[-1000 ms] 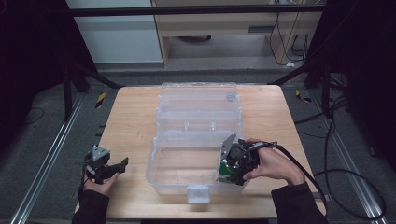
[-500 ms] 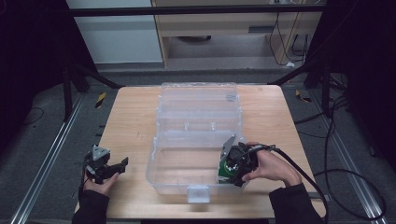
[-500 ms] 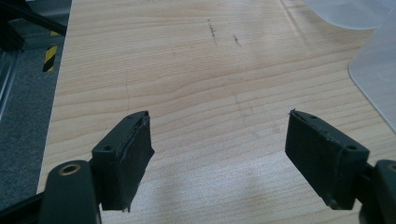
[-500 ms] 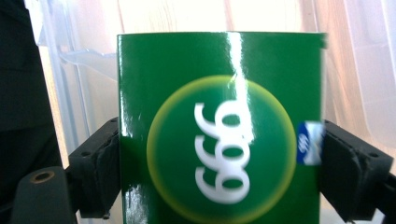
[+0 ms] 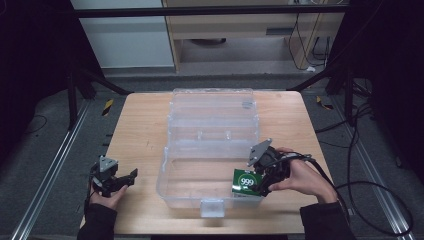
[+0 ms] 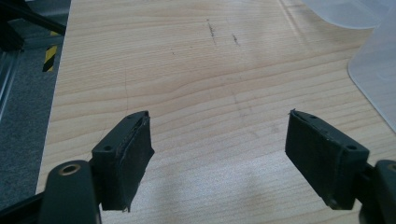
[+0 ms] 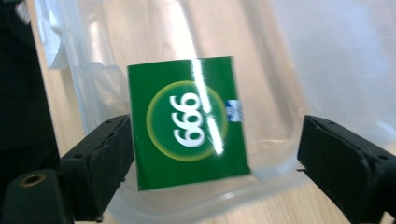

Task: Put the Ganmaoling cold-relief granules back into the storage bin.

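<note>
- Wooden bench [image 5: 140, 125] carries a clear plastic storage box [image 5: 200, 170] at its middle, lid [image 5: 212, 107] swung open and lying flat on the far side.
- Latch tab [image 5: 212, 207] of the box sits on the near wall, facing you.
- Your right gripper [image 5: 257, 186] is at the box's near right corner, held in your right hand [image 5: 300, 177], cable trailing off to the right.
- Right gripper view: its fingers [image 7: 100, 163] stand wide apart, nothing clamped.
- Green packet [image 7: 187, 122] with "999" in a yellow-ringed circle (reads "666" upside down in the right gripper view) sits inside the box, near right corner, tilted up against the wall.
- Packet is between your right fingers; left pad is touching or just beside its edge, cannot tell which. Right pad is well apart from it.
- In the high view the packet [image 5: 246, 182] shows just left of the right gripper, inside the near wall.
- Your left gripper [image 5: 125, 180] rests low over the bench's near left corner, in your left hand [image 5: 107, 197], well apart from the box.
- Left gripper view: fingers [image 6: 128, 156] spread wide, bare wood between them, box edge [image 6: 378, 79] at the far right.
- Grey floor and a metal rail [image 5: 45, 175] run along the bench's left side.
</note>
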`<state>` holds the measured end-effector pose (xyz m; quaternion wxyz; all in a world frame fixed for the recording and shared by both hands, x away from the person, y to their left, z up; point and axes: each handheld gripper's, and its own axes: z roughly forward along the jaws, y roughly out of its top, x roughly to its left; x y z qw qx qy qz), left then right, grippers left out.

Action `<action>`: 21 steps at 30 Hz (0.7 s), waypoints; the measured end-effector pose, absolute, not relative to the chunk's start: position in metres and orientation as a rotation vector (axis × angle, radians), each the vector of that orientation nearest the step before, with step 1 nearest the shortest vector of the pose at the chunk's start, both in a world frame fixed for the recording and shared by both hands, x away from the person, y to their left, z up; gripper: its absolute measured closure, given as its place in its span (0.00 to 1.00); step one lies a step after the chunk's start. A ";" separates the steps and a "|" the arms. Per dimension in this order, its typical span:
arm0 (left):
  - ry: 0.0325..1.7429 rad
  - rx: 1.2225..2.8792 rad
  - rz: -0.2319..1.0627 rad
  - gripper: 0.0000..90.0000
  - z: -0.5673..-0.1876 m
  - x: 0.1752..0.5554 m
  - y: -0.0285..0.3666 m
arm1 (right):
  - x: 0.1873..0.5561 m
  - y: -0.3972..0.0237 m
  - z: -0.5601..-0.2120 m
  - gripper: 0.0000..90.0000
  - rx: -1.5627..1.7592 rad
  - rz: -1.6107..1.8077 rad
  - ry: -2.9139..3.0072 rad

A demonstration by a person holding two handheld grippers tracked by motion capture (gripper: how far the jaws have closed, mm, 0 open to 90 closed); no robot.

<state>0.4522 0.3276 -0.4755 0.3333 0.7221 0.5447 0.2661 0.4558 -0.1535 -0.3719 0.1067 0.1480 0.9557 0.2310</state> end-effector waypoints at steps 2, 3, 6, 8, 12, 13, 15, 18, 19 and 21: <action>1.422 1.886 0.695 0.25 -0.475 0.452 0.327 | 0.454 -0.164 -0.366 0.11 0.468 0.753 2.773; 1.422 1.886 0.695 0.25 -0.475 0.452 0.327 | 0.453 -0.175 -0.363 0.08 0.510 0.801 2.731; 1.422 1.888 0.695 0.25 -0.476 0.452 0.327 | 0.452 -0.185 -0.362 0.08 0.548 0.827 2.693; 1.422 1.888 0.695 0.25 -0.476 0.452 0.327 | 0.449 -0.201 -0.364 0.07 0.617 0.883 2.627; 1.423 1.891 0.695 0.25 -0.476 0.452 0.327 | 0.446 -0.217 -0.370 0.06 0.690 0.942 2.563; 1.423 1.891 0.695 0.25 -0.476 0.452 0.327 | 0.446 -0.217 -0.370 0.06 0.690 0.942 2.563; 1.423 1.891 0.695 0.25 -0.476 0.452 0.327 | 0.445 -0.225 -0.376 0.06 0.736 0.969 2.522; 1.422 1.893 0.694 0.25 -0.476 0.452 0.327 | 0.444 -0.240 -0.392 0.05 0.847 1.018 2.445; 1.422 1.893 0.694 0.26 -0.476 0.452 0.327 | 0.444 -0.243 -0.396 0.04 0.877 1.029 2.426; 1.420 1.894 0.692 0.26 -0.476 0.452 0.326 | 0.445 -0.246 -0.401 0.04 0.905 1.040 2.407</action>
